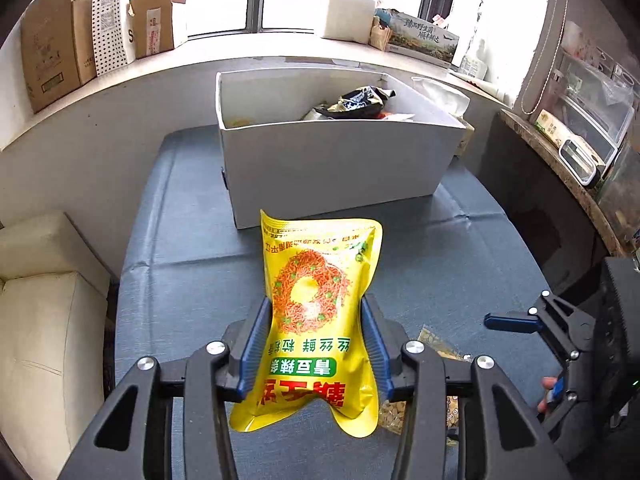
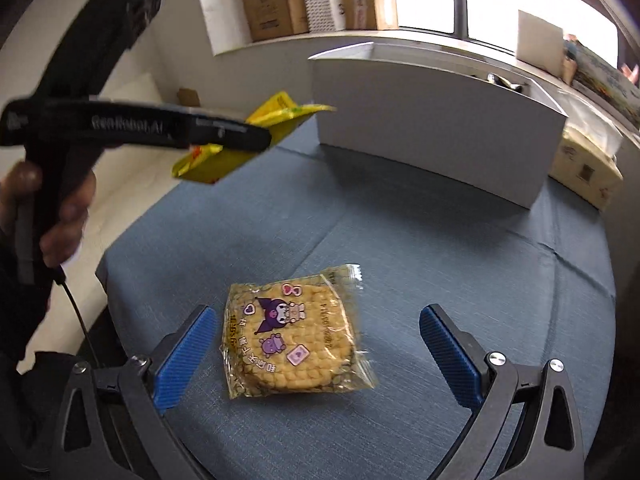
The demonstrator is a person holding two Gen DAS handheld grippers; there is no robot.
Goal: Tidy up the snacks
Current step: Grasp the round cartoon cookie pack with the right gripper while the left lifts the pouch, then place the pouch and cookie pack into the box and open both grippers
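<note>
My left gripper (image 1: 316,344) is shut on a yellow snack bag (image 1: 320,312) and holds it above the blue table, short of the white box (image 1: 332,164). The box holds a black snack packet (image 1: 356,102) and other snacks. In the right wrist view the left gripper (image 2: 256,140) carries the yellow bag (image 2: 264,128) in the air at the left. My right gripper (image 2: 316,348) is open, its jaws on either side of a clear-wrapped corn-pattern snack (image 2: 292,336) lying on the table. The right gripper shows at the right edge of the left wrist view (image 1: 512,322).
The blue cloth-covered table (image 2: 440,264) carries the white box (image 2: 436,124) at the back. A cardboard carton (image 2: 584,168) sits right of the box. Cardboard boxes (image 1: 52,44) stand on the window ledge. A cream sofa (image 1: 44,300) is at the left, a counter (image 1: 568,148) at the right.
</note>
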